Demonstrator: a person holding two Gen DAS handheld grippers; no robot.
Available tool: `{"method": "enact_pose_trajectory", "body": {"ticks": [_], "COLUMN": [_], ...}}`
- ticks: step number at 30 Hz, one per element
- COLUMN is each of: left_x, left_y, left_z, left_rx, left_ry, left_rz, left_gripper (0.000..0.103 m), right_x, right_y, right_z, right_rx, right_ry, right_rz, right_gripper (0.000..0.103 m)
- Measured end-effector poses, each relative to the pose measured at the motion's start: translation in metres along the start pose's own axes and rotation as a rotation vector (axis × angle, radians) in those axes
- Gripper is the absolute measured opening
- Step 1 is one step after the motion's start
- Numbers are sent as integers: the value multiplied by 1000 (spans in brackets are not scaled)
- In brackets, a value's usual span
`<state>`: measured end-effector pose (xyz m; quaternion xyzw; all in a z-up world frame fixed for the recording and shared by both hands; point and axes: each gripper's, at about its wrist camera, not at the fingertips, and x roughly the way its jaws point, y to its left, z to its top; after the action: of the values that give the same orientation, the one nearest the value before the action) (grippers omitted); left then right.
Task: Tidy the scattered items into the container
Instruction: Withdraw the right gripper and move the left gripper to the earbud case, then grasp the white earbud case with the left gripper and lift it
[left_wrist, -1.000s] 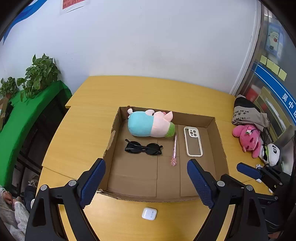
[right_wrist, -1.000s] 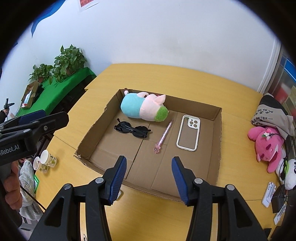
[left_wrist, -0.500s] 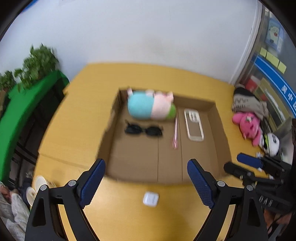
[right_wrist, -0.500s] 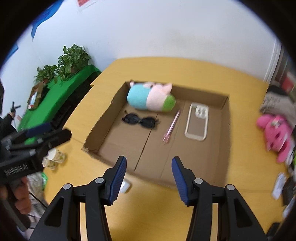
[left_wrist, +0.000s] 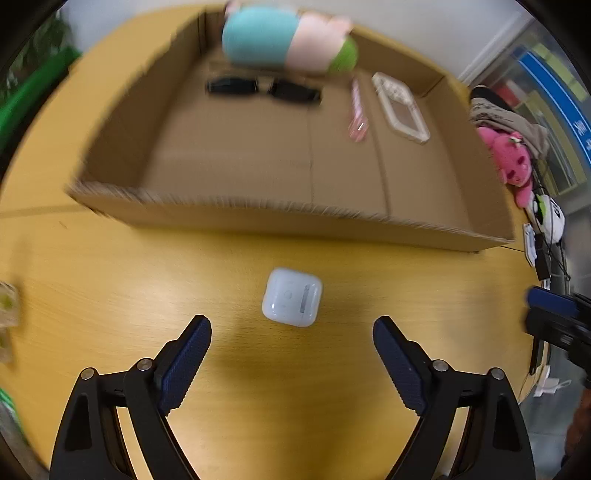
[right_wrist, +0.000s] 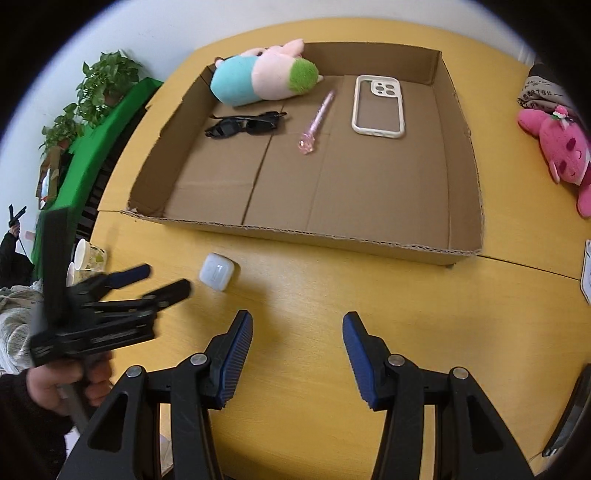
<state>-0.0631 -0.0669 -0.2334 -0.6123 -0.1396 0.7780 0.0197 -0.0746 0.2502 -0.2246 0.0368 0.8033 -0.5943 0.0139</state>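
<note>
Left wrist view: left tongs (left_wrist: 291, 328) closing, still wide, nothing gripped; the earbud case (left_wrist: 291, 297) lies on the table (left_wrist: 110, 288) just ahead, outside the box (left_wrist: 295, 221).

Right wrist view: right tongs (right_wrist: 297, 332) half open, empty; case (right_wrist: 217, 271) left of them.

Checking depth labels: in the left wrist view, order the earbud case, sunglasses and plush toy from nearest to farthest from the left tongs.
1. Earbud case, on the table just ahead of the left tongs.
2. Sunglasses, inside the box.
3. Plush toy, by the box's far wall.
</note>
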Motion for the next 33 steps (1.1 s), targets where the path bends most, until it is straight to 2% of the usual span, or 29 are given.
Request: {"method": "enact_pose_trajectory", "body": {"ticks": [2, 4, 7, 9, 11, 16, 19, 27, 33], "left_x": [22, 36, 39, 39, 39, 37, 35, 32, 31], "left_y": [3, 2, -3, -2, -2, -6, -10, -11, -5], "left_z": [0, -1, -4, -6, -10, -28, -42, -47, -47], "left_rx": [-13, -2, 31, 37, 61, 207, 299, 374, 422], "left_ry": [41, 70, 36, 21, 15, 11, 8, -6, -22], "left_rz": [-17, 4, 0, -32, -57, -96, -111, -150, -169], "left_gripper": [75, 67, 57, 46, 46, 46, 46, 46, 46], "right_x": [2, 4, 6, 10, 14, 26, 44, 101, 126], "right_y": [2, 3, 6, 10, 14, 25, 37, 72, 95], "right_z": [1, 1, 0, 0, 1, 4, 4, -8, -10], "right_rx": [-4, 4, 14, 18, 14, 18, 10, 0, -12], "right_ry": [11, 28, 47, 66, 81, 126, 189, 372, 410], "right_rz": [-15, -21, -24, -16, -8, 35, 90, 169, 191], "right_gripper": [50, 50, 50, 50, 50, 50, 50, 50, 50]}}
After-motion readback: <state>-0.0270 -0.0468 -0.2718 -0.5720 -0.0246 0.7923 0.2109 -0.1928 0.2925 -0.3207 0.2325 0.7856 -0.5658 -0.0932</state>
